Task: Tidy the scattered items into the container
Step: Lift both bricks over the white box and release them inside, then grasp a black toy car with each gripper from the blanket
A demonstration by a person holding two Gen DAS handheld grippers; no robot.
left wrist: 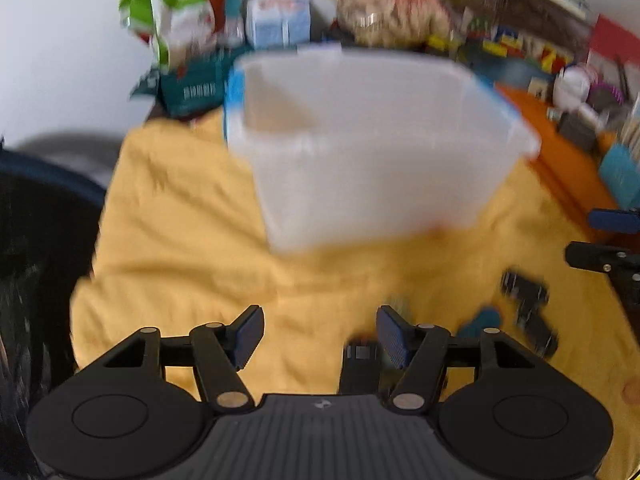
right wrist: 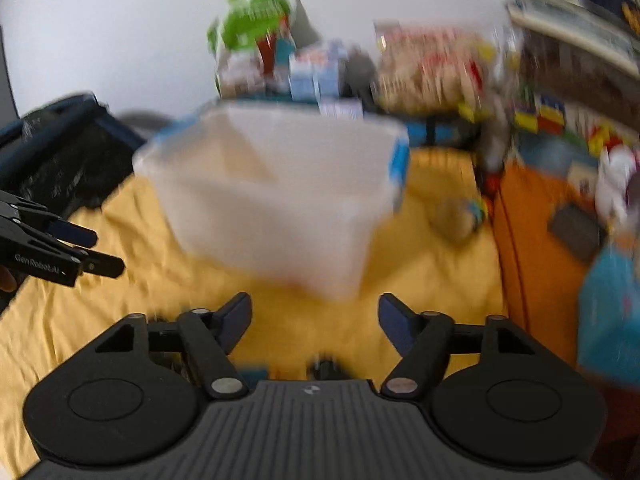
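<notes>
Left gripper (left wrist: 320, 336): hanging open, nothing between its jaws.
Translucent white plastic container (left wrist: 372, 148): sitting on the wrinkled yellow cloth (left wrist: 180, 240).
Small black blocks (left wrist: 528, 312): lying scattered, right.
Right gripper (right wrist: 316, 324): gaping, empty.

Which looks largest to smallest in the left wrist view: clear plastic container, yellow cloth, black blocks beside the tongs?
1. Yellow cloth
2. Clear plastic container
3. Black blocks
Blur softens edges, but the order is plain.
</notes>
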